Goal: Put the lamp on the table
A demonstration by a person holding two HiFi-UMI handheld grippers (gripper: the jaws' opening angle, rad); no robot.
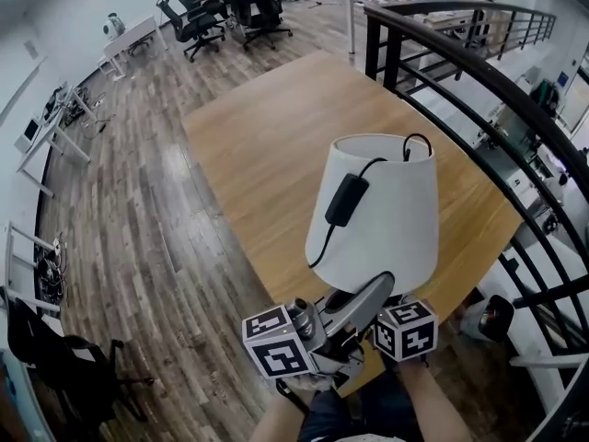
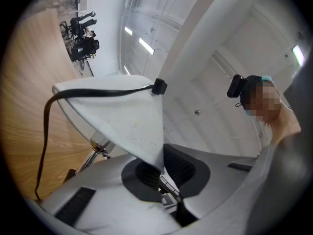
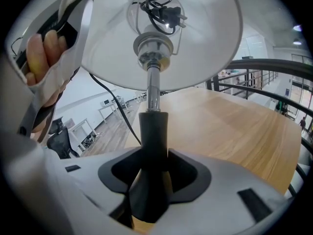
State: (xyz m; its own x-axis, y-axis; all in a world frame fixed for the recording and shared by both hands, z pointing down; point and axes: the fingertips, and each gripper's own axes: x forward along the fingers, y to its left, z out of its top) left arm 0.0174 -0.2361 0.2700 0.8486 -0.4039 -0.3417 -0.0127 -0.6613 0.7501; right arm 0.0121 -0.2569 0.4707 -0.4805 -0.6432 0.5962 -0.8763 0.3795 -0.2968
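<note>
I carry a lamp with a white shade (image 1: pixel 382 215) above the near corner of the wooden table (image 1: pixel 267 136). Its black cord and switch (image 1: pixel 345 199) drape over the shade. My left gripper (image 2: pixel 160 173) is shut on the shade's lower rim (image 2: pixel 122 111), the thin fabric pinched between its pads. My right gripper (image 3: pixel 152 173) is shut on the lamp's black stem (image 3: pixel 152 141), which stands upright between the jaws. Above that, a metal rod (image 3: pixel 153 89) runs into the shade's underside (image 3: pixel 195 48). Both marker cubes (image 1: pixel 276 341) show below the shade in the head view. The lamp's foot is hidden.
A black railing (image 1: pixel 479 72) curves along the table's right side, with a lower level beyond it. Office chairs (image 1: pixel 198 21) and white desks (image 1: pixel 129 40) stand far off on the plank floor (image 1: pixel 138 219). A dark chair (image 1: pixel 55 362) sits at the lower left.
</note>
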